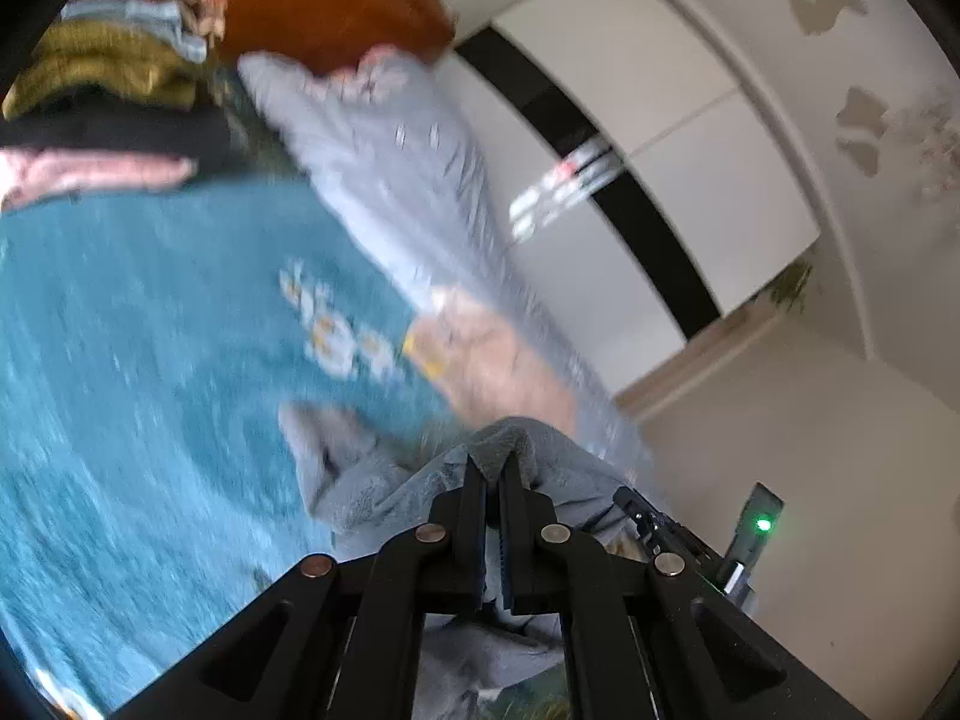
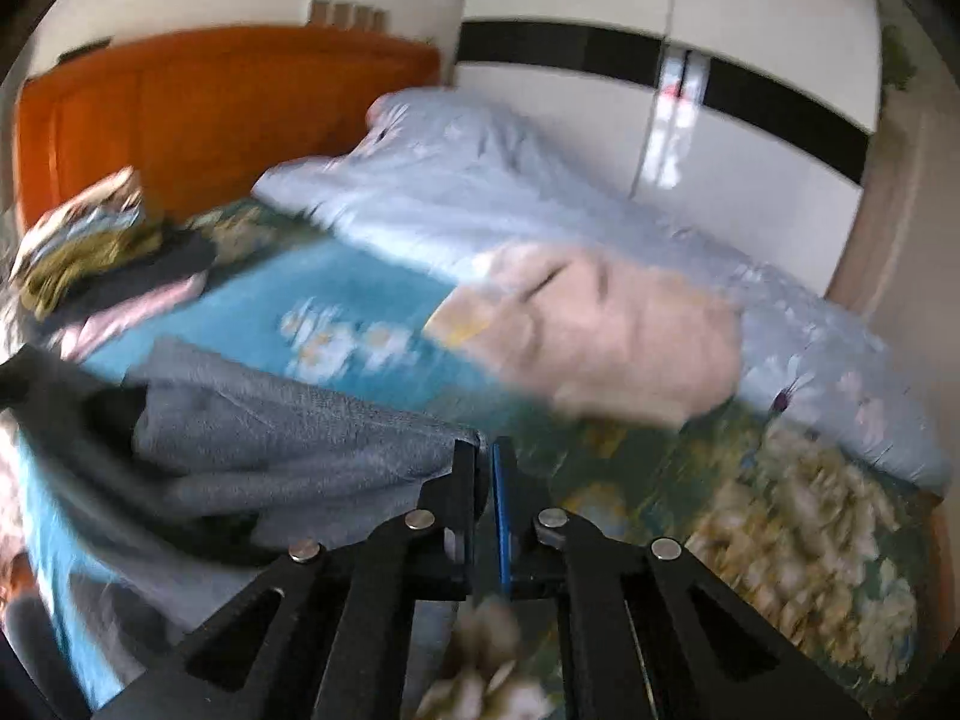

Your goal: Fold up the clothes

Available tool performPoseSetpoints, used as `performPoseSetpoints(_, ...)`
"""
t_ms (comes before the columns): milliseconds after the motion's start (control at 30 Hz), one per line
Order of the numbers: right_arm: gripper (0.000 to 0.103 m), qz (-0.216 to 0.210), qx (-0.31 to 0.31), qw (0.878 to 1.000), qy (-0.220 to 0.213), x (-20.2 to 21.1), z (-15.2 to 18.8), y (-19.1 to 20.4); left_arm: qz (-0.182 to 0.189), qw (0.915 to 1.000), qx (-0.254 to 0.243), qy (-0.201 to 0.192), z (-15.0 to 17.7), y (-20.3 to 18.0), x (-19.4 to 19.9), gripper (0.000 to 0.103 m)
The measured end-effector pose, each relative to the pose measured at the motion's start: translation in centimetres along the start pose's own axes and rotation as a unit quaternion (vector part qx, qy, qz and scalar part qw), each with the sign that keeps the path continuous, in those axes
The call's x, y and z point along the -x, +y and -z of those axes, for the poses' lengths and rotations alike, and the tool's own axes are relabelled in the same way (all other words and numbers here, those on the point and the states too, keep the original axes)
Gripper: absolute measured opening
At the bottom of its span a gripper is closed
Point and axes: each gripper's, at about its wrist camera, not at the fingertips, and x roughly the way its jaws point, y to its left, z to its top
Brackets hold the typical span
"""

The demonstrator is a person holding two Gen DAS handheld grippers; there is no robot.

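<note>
Jaws: left gripper [image 1: 493,471] and right gripper [image 2: 485,453] both clamped on soft grey fleece garment [image 2: 288,426] | above teal floral bedspread [image 1: 150,312].

So the grey fleece garment [image 2: 288,438] lies near-left on the teal flowered sheet [image 2: 354,282], the peach folded cloth [image 2: 606,324] sits right of it, the pale blue quilt [image 2: 510,192] behind, and the stacked clothes pile [image 2: 90,252] far left against the orange wooden headboard [image 2: 210,114].

I see a grey fleecy garment [image 2: 288,438] lying rumpled over the blue bedspread; its near edge is bunched upward.
</note>
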Motion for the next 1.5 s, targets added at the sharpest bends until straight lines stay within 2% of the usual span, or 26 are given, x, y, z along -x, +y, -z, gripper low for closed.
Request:
performPoseSetpoints(167,0.005,0.04,0.04,0.995,-0.082,2.1,-5.9,0.1,0.036,0.997,-0.033,-0.06,-2.3,-3.3,4.3,0.003)
performPoseSetpoints(267,0.005,0.081,0.082,0.982,-0.15,4.7,-9.2,1.9,0.059,0.9932,-0.051,-0.086,-3.1,-4.9,6.4,0.003)
performPoseSetpoints(333,0.005,0.08,0.088,0.975,-0.189,6.2,-11.4,2.6,0.058,0.9916,-0.064,-0.097,-3.3,-5.5,7.3,0.004)
performPoseSetpoints(400,0.005,0.072,0.087,0.972,-0.207,6.8,-12.6,3.1,0.046,0.9916,-0.069,-0.099,-3.2,-5.3,7.5,0.004)
performPoseSetpoints(533,0.005,0.075,0.107,0.975,-0.182,4.1,-12.4,5.3,-0.004,0.996,-0.039,-0.08,-2.1,-1.6,7.0,0.003)
performPoseSetpoints(600,0.005,0.071,0.11,0.982,-0.139,1.3,-11.1,5.7,-0.023,0.9974,-0.007,-0.068,-1.3,1.1,6.9,0.003)
performPoseSetpoints(633,0.005,0.06,0.102,0.987,-0.104,-0.9,-9.9,5.2,-0.034,0.9975,0.015,-0.06,-0.8,2.6,6.9,0.0)
performPoseSetpoints(700,0.005,0.055,0.079,0.994,-0.052,-4.0,-8.1,4.2,-0.056,0.9962,0.051,-0.042,0.4,5.3,6.7,0.0)
performPoseSetpoints(867,0.005,0.042,0.0,0.998,0.041,-8.6,-4.1,-0.4,-0.069,0.9928,0.098,-0.01,2.4,8.7,6.0,0.0)
performPoseSetpoints(1033,0.005,0.047,-0.031,0.998,0.039,-8.7,-3.6,-2.8,-0.072,0.9894,0.124,0.021,2.7,9.9,3.0,0.002)
performPoseSetpoints(1100,0.005,0.047,-0.034,0.998,0.021,-7.4,-4.2,-3.1,-0.076,0.9881,0.13,0.033,2.3,10.3,1.5,0.008)
performPoseSetpoints(1133,0.005,0.045,-0.028,0.999,0.006,-6.6,-4.4,-2.6,-0.078,0.9874,0.133,0.036,1.7,10.5,0.4,0.019)
performPoseSetpoints(1167,0.005,0.041,-0.019,0.999,-0.009,-5.5,-4.5,-2.0,-0.081,0.9867,0.136,0.039,1.1,10.6,-0.7,0.039)
performPoseSetpoints(1233,0.005,0.032,0.007,0.999,-0.033,-3.3,-4.4,-0.8,-0.086,0.9847,0.145,0.045,-0.1,11.1,-2.8,0.055)
performPoseSetpoints(1367,0.005,0.024,0.047,0.996,-0.07,0.4,-3.9,1.2,-0.095,0.9707,0.214,0.053,-1.9,13.5,-6.7,0.058)
performPoseSetpoints(1467,0.005,0.02,0.052,0.996,-0.073,1.8,-3.3,1.4,-0.091,0.9535,0.282,0.058,-2.5,15.7,-9.2,0.059)
performPoseSetpoints(1500,0.005,0.017,0.051,0.996,-0.071,1.9,-3.0,1.3,-0.079,0.9451,0.313,0.054,-2.6,16.5,-9.8,0.059)
